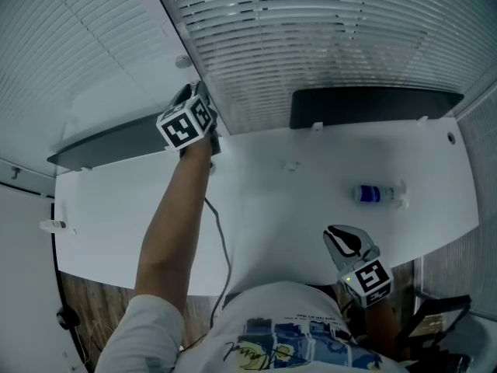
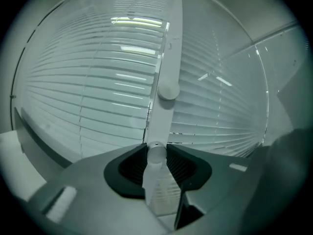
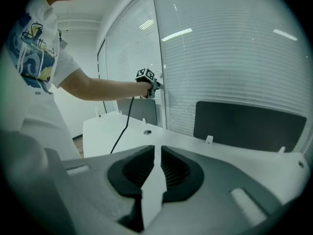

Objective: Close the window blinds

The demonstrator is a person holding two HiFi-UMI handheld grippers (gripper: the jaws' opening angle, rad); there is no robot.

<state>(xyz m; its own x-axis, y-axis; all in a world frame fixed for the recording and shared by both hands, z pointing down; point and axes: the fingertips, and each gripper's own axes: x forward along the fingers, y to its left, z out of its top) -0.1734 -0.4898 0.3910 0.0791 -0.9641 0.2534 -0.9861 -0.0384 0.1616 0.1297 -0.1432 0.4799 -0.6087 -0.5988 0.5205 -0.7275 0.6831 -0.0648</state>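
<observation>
Gripping the clear, slender plastic tilt wand (image 2: 166, 67) of the white slatted window blinds (image 2: 88, 92): left gripper (image 2: 157, 156) clamped on its lower end.
Blinds hung behind the white desk (image 1: 295, 200), with gaps showing between the slats. The slats looked thin and easily bent, so best left untouched. Wand looked light, stiff, smooth and likely slippery. A hold low on its frosted end, black ribbed pads square across it, seemed soundest for twisting. Right gripper (image 3: 155, 166) hovered over the desk, jaws a narrow slit apart, empty.
</observation>
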